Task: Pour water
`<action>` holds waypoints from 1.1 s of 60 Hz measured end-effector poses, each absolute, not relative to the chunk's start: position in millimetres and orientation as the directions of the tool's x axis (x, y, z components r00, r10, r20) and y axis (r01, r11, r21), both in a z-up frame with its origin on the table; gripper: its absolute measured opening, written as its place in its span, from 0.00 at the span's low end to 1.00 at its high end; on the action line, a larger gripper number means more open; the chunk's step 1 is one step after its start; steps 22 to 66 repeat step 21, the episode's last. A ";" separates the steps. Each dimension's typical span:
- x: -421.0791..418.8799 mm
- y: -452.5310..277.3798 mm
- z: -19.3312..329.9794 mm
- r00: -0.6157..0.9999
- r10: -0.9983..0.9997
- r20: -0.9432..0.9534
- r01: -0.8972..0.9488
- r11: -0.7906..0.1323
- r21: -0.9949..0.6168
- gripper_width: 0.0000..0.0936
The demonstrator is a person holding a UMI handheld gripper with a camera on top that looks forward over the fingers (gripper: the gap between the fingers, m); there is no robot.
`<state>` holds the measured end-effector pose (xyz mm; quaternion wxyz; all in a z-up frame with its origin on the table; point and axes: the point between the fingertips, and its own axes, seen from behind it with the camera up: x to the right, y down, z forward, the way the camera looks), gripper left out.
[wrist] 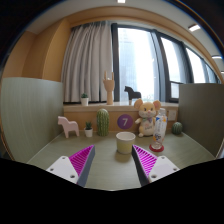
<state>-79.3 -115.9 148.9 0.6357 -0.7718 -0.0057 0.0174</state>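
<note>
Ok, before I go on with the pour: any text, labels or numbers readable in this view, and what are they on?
"7": white numeral on the round purple object on the ledge, left of the stuffed toy.
Nothing else can be read: the beige cup just ahead of the open gripper shows no marking, and any label on the small bottle beside it is too small to read.

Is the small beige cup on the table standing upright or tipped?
Upright: the small beige cup stands on its base, rim upward, just beyond the open gripper. Its contents cannot be seen.
</note>
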 end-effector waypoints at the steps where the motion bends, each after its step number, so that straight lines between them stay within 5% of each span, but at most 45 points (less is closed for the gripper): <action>1: -81.9 -117.6 148.7 0.999 0.036 -0.018 -0.011 -0.194 -0.981 0.80; 66: -102.6 -136.0 149.0 0.998 0.066 0.014 0.027 -0.199 -0.980 0.79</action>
